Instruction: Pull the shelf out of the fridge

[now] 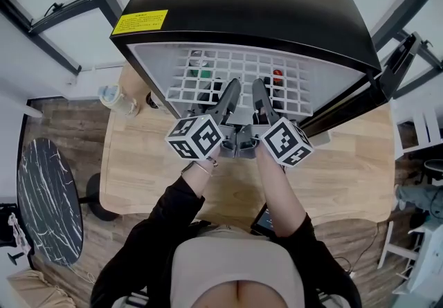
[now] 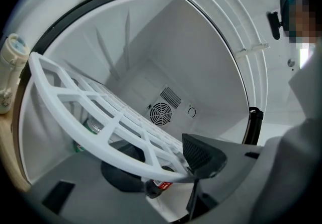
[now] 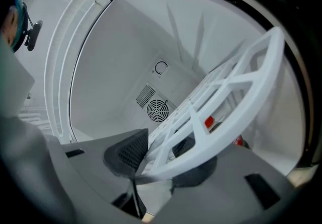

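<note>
The white grid shelf (image 1: 228, 75) sticks partway out of the open black fridge (image 1: 263, 2), tilted slightly. Both grippers point level into the opening, side by side at the shelf's front rail. My left gripper (image 1: 232, 92) has its dark pads above and below the front rail (image 2: 100, 150), pressed on it. My right gripper (image 1: 259, 95) clamps the same rail (image 3: 221, 137) a little to the right. Under the shelf stand a green can (image 1: 202, 71) and a red-capped bottle (image 1: 277, 77); in the right gripper view the red cap (image 3: 209, 122) shows through the grid.
The fridge stands on a wooden table (image 1: 152, 161), its door (image 1: 398, 68) swung open to the right. A pale bottle (image 1: 114, 99) stands on the table left of the fridge. A fan grille (image 2: 161, 113) sits in the back wall. A dark round table (image 1: 45, 196) is at far left.
</note>
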Motion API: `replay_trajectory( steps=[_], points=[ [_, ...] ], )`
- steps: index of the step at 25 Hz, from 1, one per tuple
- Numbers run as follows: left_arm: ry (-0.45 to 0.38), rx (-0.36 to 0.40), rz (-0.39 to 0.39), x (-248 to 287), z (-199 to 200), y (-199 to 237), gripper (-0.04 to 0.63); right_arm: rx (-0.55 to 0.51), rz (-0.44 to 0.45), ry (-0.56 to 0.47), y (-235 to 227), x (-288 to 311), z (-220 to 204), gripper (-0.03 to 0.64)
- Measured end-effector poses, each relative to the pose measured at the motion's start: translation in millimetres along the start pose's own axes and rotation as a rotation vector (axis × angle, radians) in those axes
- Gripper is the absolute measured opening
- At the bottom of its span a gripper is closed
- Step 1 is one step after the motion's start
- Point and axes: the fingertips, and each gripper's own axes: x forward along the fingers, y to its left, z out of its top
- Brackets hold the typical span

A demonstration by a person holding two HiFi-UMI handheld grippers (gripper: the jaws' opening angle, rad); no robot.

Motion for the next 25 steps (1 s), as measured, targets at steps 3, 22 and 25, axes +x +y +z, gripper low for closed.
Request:
replay_trajectory(
  steps=[3, 22, 25],
  points=[
    [0.001, 0.000, 0.003, -3, 0, -1, 0.233, 0.000, -0.001, 0.003, 1, -2, -1, 0.166],
    [0.004, 0.000, 0.009, -15, -5, -5, 0.230, -0.005, -0.001, 0.006, 3, -15, -5, 0.166],
    [0.006, -0.002, 0.008, -17, -6, -6, 0.229, -0.005, -0.001, 0.003, 4, -18, -6, 0.166]
  ],
)
